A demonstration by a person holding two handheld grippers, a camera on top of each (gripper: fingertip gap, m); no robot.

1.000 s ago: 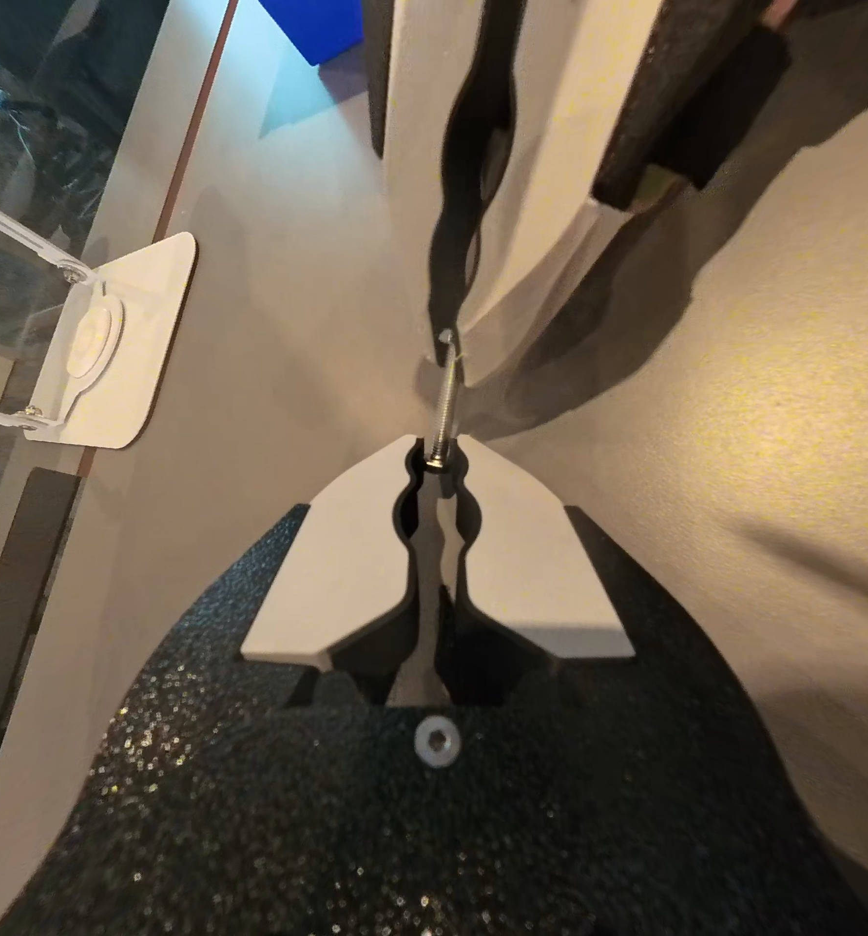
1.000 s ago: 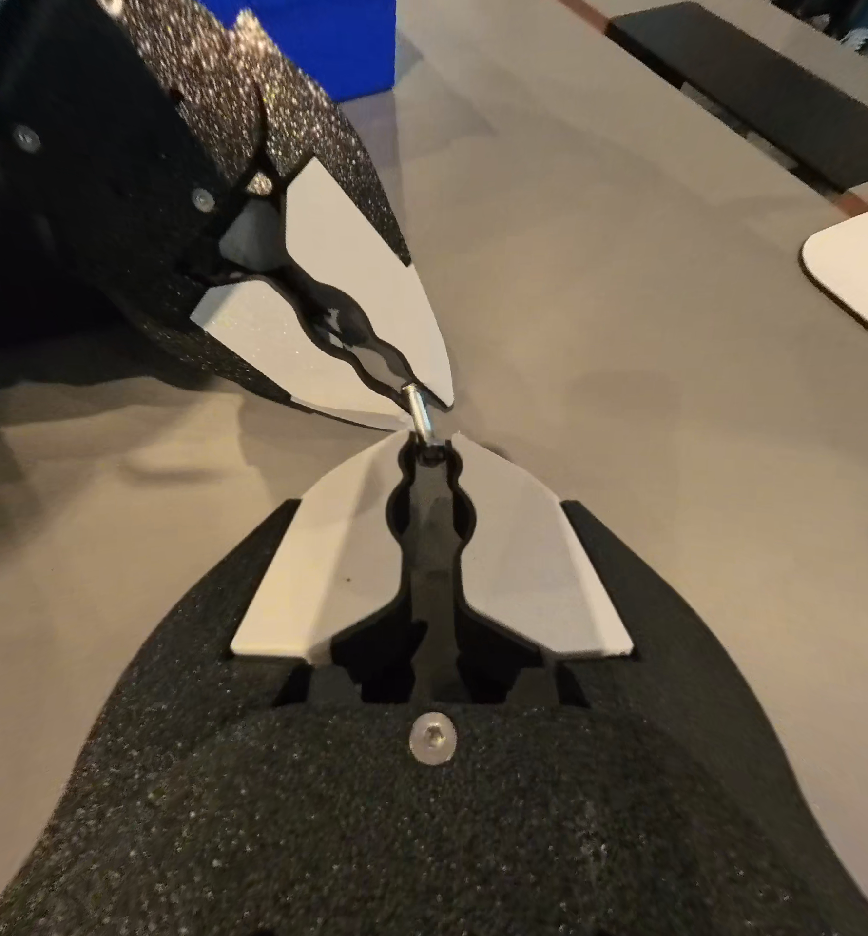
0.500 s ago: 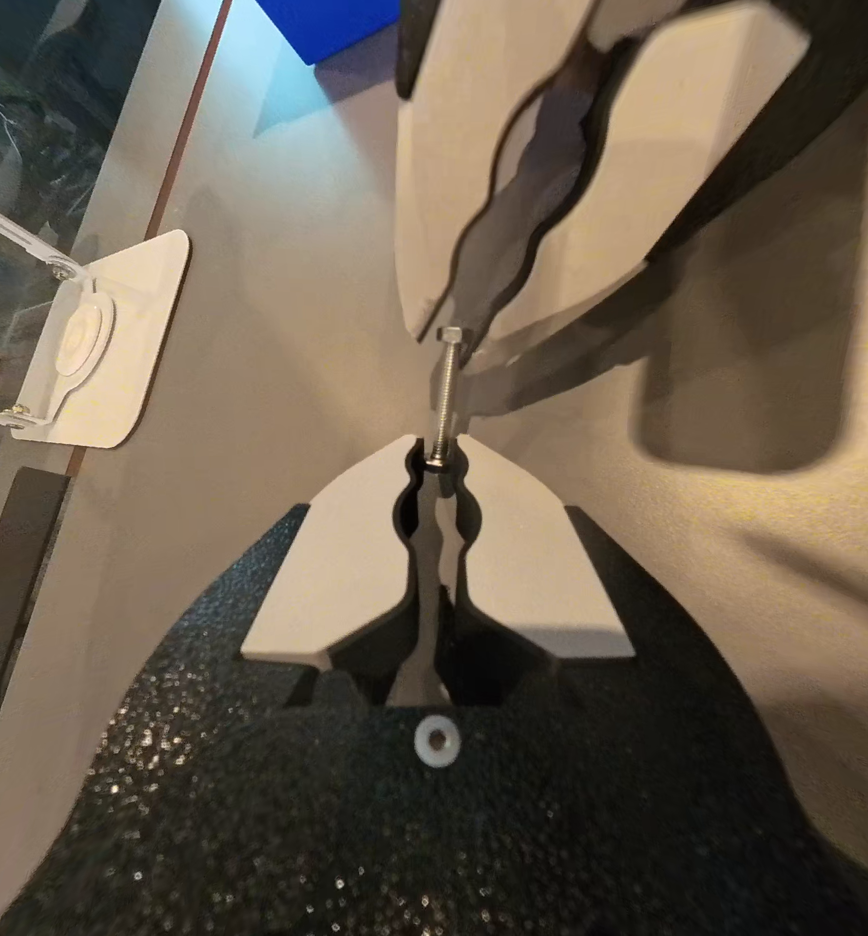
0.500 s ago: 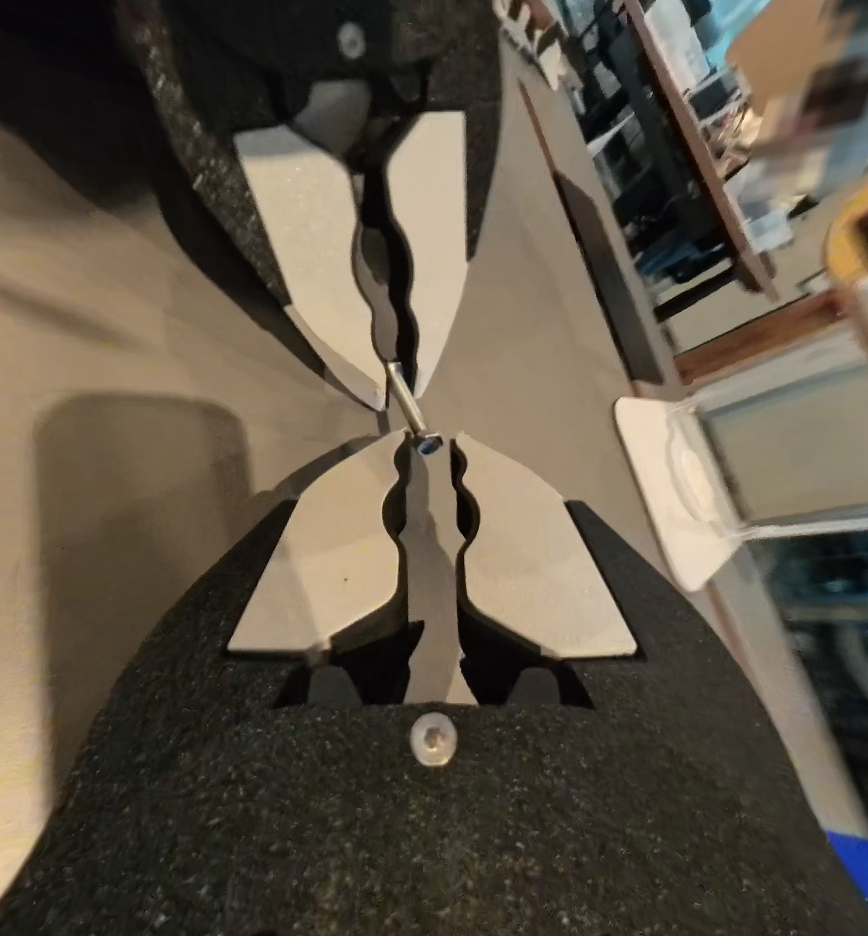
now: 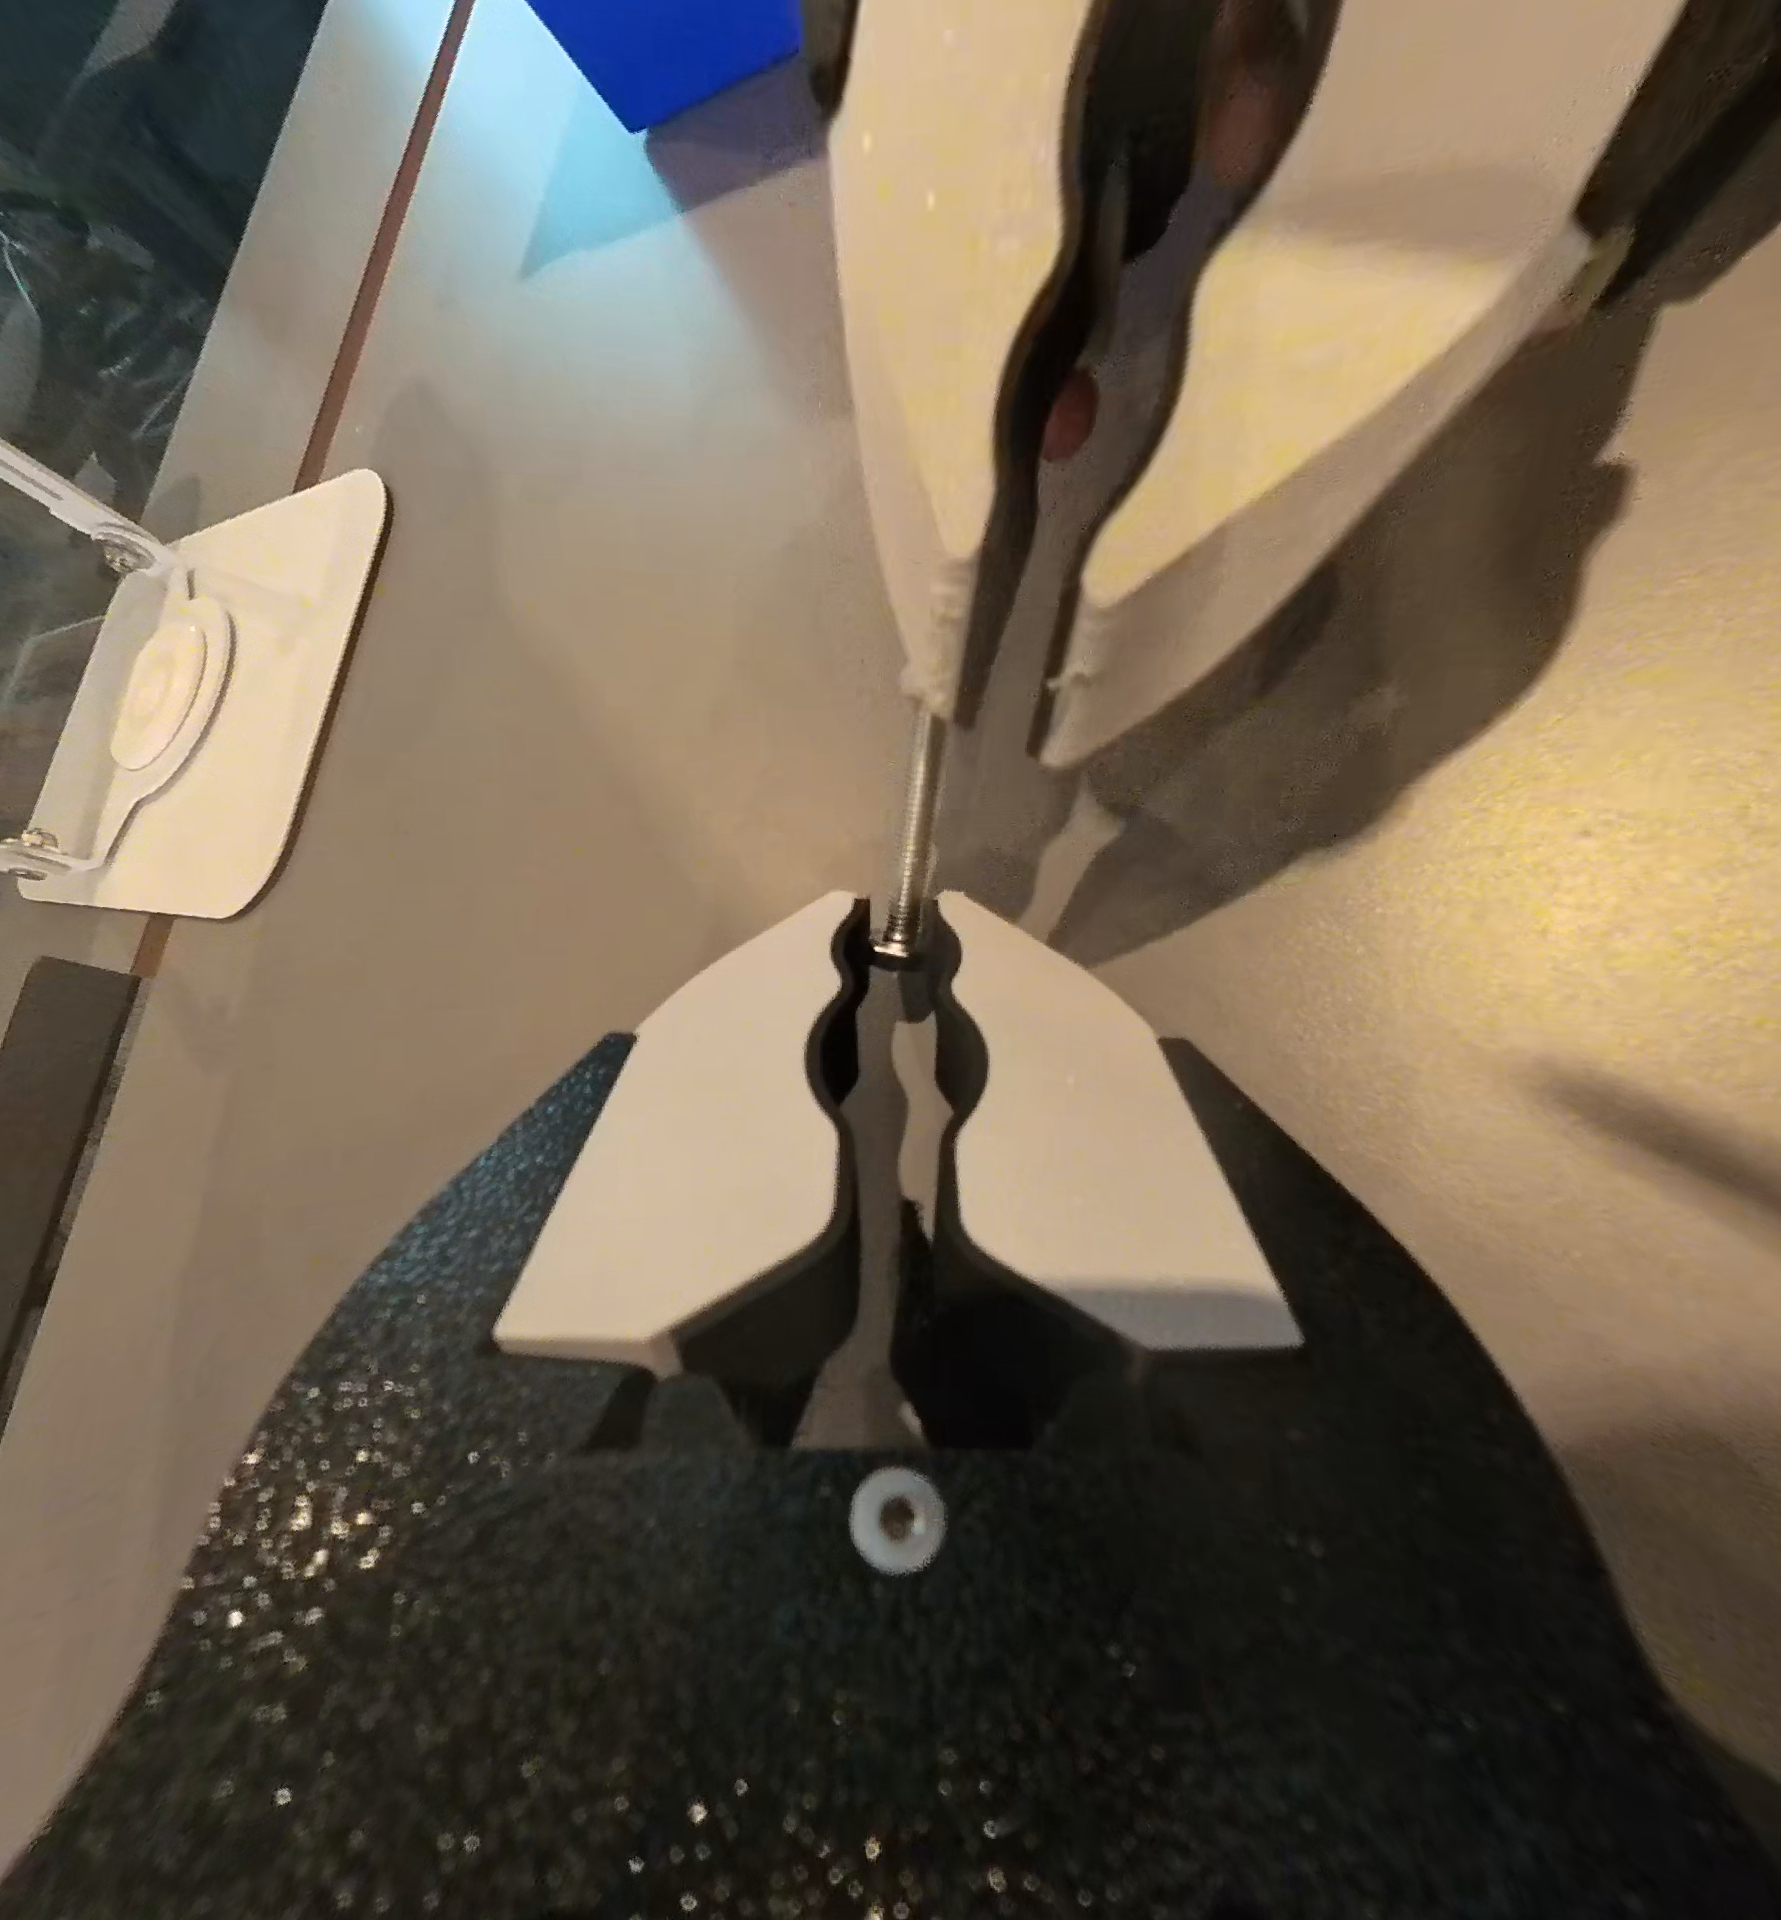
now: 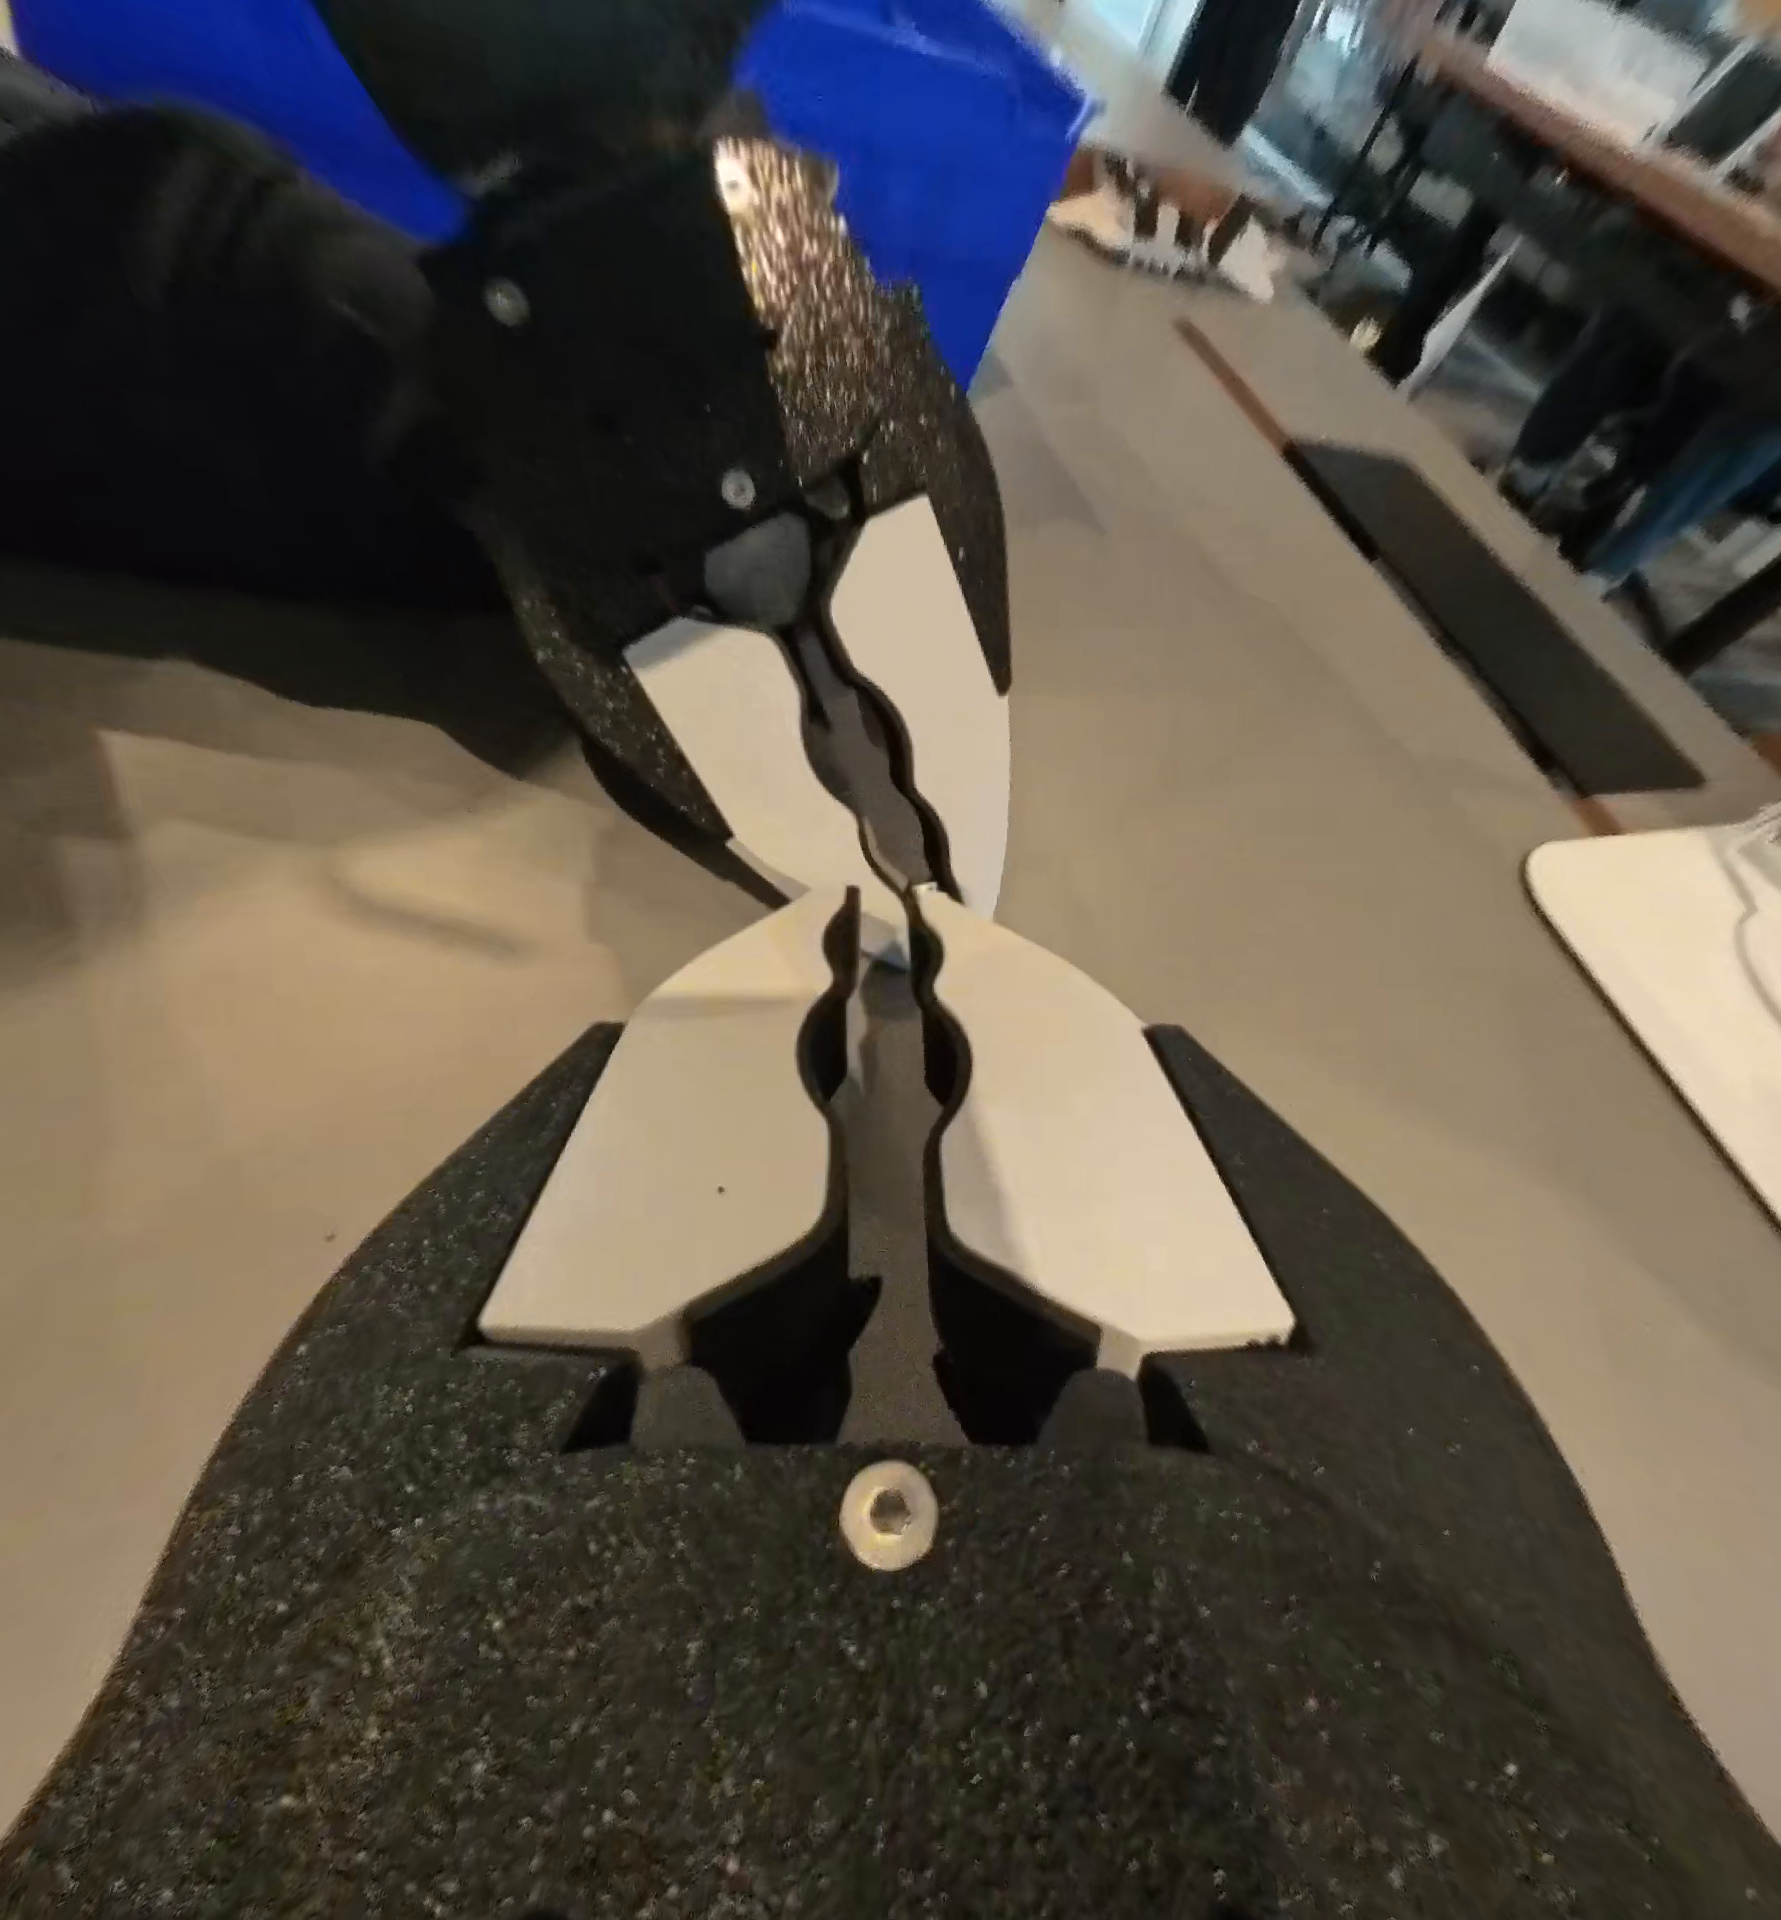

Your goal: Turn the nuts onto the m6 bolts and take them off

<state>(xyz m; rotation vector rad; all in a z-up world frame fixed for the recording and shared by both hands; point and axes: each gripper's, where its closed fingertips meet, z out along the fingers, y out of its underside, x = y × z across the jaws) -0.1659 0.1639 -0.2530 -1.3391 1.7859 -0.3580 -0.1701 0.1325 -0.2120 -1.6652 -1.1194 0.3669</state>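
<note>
In the left wrist view my left gripper (image 5: 901, 906) is shut on a small steel nut (image 5: 896, 951) at its fingertips. A threaded bolt (image 5: 917, 821) runs from the nut up to my right gripper (image 5: 1005, 717), where its head is hidden behind one white finger. In the right wrist view my right gripper (image 6: 884, 906) is closed narrowly around the bolt's head (image 6: 891, 948). The left gripper (image 6: 917, 883) meets it tip to tip from above, held by a black-gloved hand (image 6: 138, 364). Both grippers are above the grey table (image 5: 574, 644).
A blue bin (image 6: 917, 187) stands at the table's far side and also shows in the left wrist view (image 5: 699, 52). A white base plate with a clear stand (image 5: 221, 707) sits near the table edge (image 6: 1696, 1039). A black strip (image 6: 1488, 613) lies along that edge. My hands' fingertips stand some 5 centimetres from each other.
My right gripper has rolled around the bolt's axis and back, loosening a little midway, then closing on the head. My left gripper has stayed shut on the nut.
</note>
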